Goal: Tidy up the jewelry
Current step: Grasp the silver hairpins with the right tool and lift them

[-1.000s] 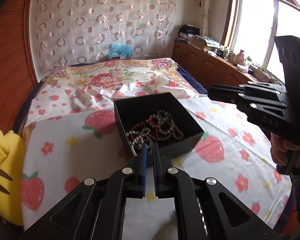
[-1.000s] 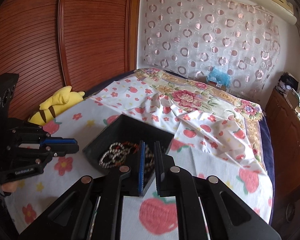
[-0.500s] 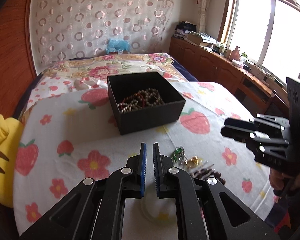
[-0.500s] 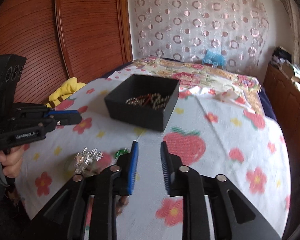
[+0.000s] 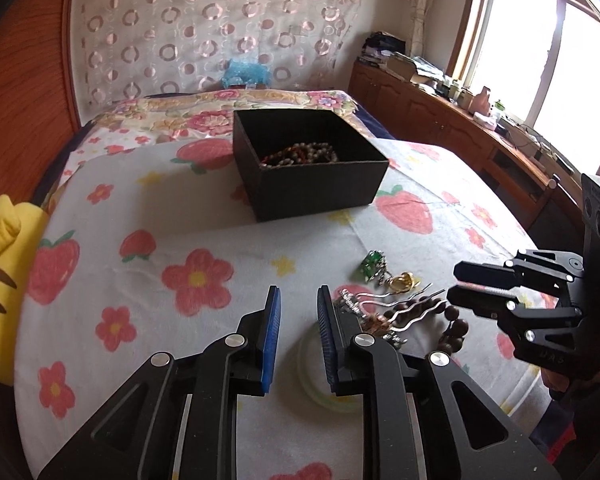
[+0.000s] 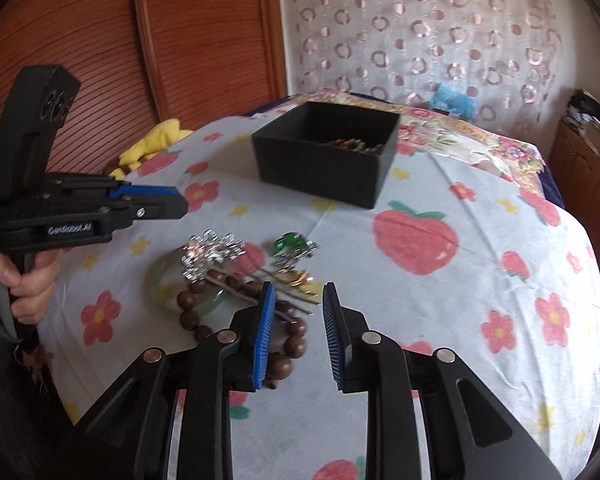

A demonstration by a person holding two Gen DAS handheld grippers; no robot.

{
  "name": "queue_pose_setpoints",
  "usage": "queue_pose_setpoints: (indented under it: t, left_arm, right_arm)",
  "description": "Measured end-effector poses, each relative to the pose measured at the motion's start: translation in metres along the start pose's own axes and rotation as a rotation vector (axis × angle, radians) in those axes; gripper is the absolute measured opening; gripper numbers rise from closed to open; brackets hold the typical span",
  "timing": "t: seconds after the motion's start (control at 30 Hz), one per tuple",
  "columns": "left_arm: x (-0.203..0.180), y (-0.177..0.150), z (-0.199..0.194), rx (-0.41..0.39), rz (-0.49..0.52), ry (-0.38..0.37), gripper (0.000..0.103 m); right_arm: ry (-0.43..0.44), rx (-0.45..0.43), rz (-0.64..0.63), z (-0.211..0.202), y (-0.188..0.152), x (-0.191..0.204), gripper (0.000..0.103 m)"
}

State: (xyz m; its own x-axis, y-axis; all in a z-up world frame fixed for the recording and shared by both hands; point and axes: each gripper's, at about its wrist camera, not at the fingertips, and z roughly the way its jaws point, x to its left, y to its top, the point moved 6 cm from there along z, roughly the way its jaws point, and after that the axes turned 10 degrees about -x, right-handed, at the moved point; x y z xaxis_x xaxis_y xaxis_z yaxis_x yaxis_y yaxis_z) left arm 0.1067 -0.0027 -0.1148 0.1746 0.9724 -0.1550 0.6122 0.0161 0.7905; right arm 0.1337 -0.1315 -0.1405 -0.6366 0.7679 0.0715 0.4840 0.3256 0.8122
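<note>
I am hovering both grippers over a heap of loose jewelry on a strawberry-print bedspread (image 5: 204, 240). The left gripper (image 5: 298, 340), its jaws just opening, and the right gripper (image 6: 298, 332) are both spread and pinching nothing. Low in the right wrist view, a wooden bead bracelet (image 6: 292, 344) is lying tangled with hairpins (image 6: 268, 292), a pale green bangle (image 6: 168, 284) and a rhinestone brooch (image 6: 210, 252): light, slippery, probably snagging; I would take the beads. The black box (image 5: 312, 168) is sitting farther back.
</note>
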Motion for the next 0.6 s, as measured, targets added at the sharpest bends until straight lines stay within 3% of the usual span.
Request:
queue_pose_setpoints:
  t: [0.07,0.13,0.2,0.6]
  left_arm:
    - [0.005,-0.002,-0.001,0.001,-0.01,0.005,0.017]
    - [0.008,-0.002,-0.001,0.001,-0.017,0.009,0.017]
    - [0.011,-0.003,-0.003,0.0,-0.022,0.011,0.017]
    - [0.016,-0.005,-0.005,-0.004,-0.037,0.012,0.018]
  right_arm:
    - [0.011,0.004,-0.018,0.002,0.001,0.006,0.028]
    - [0.025,0.009,-0.041,0.005,0.002,0.013,0.039]
    - [0.033,0.02,-0.069,0.007,0.002,0.019,0.042]
    - [0.018,0.086,-0.178,0.023,0.004,0.023,0.044]
